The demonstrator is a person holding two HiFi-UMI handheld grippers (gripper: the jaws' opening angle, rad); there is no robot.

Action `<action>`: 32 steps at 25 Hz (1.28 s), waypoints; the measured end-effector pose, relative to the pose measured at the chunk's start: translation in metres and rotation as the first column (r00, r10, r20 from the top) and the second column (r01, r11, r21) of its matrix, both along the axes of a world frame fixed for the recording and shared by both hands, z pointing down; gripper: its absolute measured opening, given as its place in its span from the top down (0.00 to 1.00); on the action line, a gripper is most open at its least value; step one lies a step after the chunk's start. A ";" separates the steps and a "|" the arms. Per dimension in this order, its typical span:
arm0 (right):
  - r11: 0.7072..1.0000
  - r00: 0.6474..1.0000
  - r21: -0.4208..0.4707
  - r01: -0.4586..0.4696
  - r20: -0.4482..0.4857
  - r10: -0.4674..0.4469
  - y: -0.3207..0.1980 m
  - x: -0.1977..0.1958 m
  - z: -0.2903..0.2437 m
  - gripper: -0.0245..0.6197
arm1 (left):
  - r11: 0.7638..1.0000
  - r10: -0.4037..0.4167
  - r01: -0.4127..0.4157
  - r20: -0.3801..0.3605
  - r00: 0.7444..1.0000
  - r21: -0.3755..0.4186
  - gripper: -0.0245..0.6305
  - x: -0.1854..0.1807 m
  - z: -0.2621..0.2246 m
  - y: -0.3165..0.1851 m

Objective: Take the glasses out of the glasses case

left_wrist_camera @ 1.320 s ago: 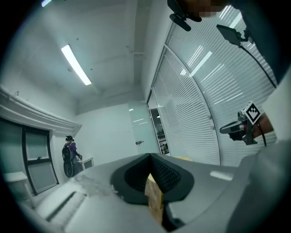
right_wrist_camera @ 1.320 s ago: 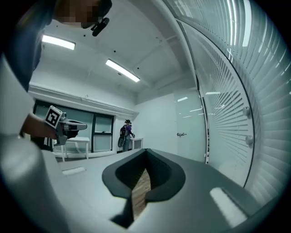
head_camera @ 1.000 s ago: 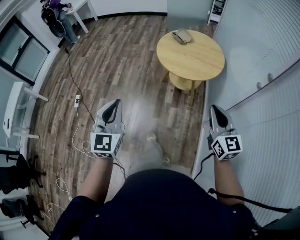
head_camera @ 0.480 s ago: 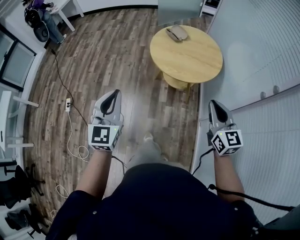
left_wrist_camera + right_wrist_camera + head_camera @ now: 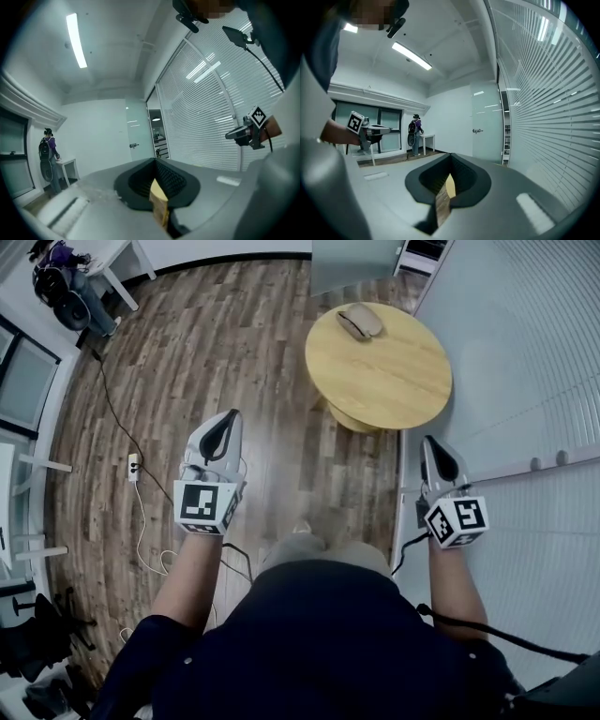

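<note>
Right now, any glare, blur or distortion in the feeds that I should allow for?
Head view: sharp, edges bowed, a pale sheen on the floor; the glasses case small but clear. Left gripper view: heavy fisheye, dark corners, bright ceiling light. Right gripper view: same, blinds curved.

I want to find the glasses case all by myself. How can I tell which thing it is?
Look ahead across the wood-plank floor to the round wooden table beside the white slatted wall. Near the table's far edge lies the glasses case, a small brownish-grey oval. It is the only thing on the tabletop.
</note>
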State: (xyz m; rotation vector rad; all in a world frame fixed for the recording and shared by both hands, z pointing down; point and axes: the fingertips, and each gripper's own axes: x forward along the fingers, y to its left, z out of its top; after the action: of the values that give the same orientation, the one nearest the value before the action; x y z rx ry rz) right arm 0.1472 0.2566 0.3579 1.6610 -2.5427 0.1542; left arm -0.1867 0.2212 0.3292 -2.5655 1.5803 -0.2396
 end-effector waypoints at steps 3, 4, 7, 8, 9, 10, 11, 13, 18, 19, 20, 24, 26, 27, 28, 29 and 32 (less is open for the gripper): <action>1.000 1.000 0.001 -0.016 0.013 0.015 -0.016 -0.007 -0.002 0.95 | 1.000 0.014 -0.014 0.007 1.000 -0.009 0.95 -0.004 0.000 -0.021; 1.000 1.000 0.001 -0.016 0.014 0.016 -0.021 -0.009 -0.002 0.95 | 1.000 0.020 -0.020 0.008 1.000 -0.011 0.95 -0.003 0.000 -0.026; 1.000 1.000 0.008 -0.011 0.021 0.011 -0.035 -0.010 -0.005 0.95 | 0.999 0.039 -0.039 0.011 0.999 -0.003 0.95 0.005 -0.006 -0.038; 1.000 1.000 0.010 -0.011 0.027 0.010 -0.040 -0.010 -0.005 0.95 | 0.999 0.045 -0.045 0.012 0.999 -0.001 0.95 0.007 -0.006 -0.042; 1.000 1.000 0.013 -0.010 0.029 0.010 -0.045 -0.010 -0.005 0.95 | 0.999 0.048 -0.048 0.013 0.999 -0.001 0.95 0.008 -0.005 -0.046; 1.000 1.000 0.014 -0.009 0.028 0.009 -0.052 -0.010 -0.004 0.95 | 0.999 0.049 -0.049 0.014 0.999 -0.004 0.95 0.009 -0.004 -0.050; 1.000 1.000 0.015 -0.010 0.027 0.009 -0.059 -0.009 -0.004 0.95 | 0.999 0.046 -0.046 0.015 0.999 -0.007 0.95 0.009 -0.003 -0.056; 1.000 0.999 0.013 -0.010 0.032 0.010 -0.077 -0.005 -0.003 0.95 | 0.999 0.035 -0.035 0.014 0.999 -0.012 0.95 0.009 -0.001 -0.069; 1.000 0.999 0.000 0.015 0.049 -0.015 -0.126 0.005 0.003 0.95 | 1.000 0.020 -0.019 0.045 0.999 -0.014 0.95 0.016 0.001 -0.104; 1.000 0.999 0.000 0.021 0.048 -0.021 -0.137 0.006 0.004 0.95 | 1.000 0.016 -0.015 0.052 0.999 -0.014 0.95 0.019 0.000 -0.113; 1.000 0.998 0.001 0.030 0.049 -0.030 -0.148 0.008 0.004 0.95 | 1.000 0.009 -0.008 0.057 0.998 -0.014 0.95 0.022 -0.002 -0.123; 0.997 0.995 0.016 0.070 0.065 -0.071 -0.195 0.019 0.006 0.95 | 1.000 -0.006 0.006 0.064 0.998 -0.002 0.95 0.042 -0.007 -0.162; 0.996 0.994 0.023 0.084 0.075 -0.085 -0.214 0.024 0.008 0.95 | 1.000 0.001 -0.001 0.076 0.997 0.005 0.95 0.054 -0.007 -0.177; 0.996 0.993 0.024 0.091 0.078 -0.093 -0.225 0.027 0.009 0.95 | 1.000 -0.002 0.001 0.081 0.997 0.007 0.95 0.059 -0.008 -0.186; 0.995 0.992 0.025 0.100 0.081 -0.102 -0.235 0.030 0.010 0.95 | 1.000 -0.009 0.008 0.081 0.997 0.010 0.95 0.063 -0.010 -0.195; 0.993 0.990 0.026 0.112 0.081 -0.114 -0.245 0.032 0.011 0.95 | 1.000 -0.018 0.017 0.075 0.997 0.014 0.95 0.067 -0.013 -0.203; 0.988 0.986 0.030 0.151 0.074 -0.153 -0.268 0.033 0.011 0.95 | 0.999 -0.035 0.033 0.051 0.998 0.034 0.95 0.073 -0.023 -0.221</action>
State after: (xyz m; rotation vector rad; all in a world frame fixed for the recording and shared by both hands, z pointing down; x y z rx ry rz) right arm 0.1798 -0.0110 0.3692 1.4886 -2.7252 0.1773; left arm -0.1136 -0.0003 0.3060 -2.4884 1.5975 -0.2777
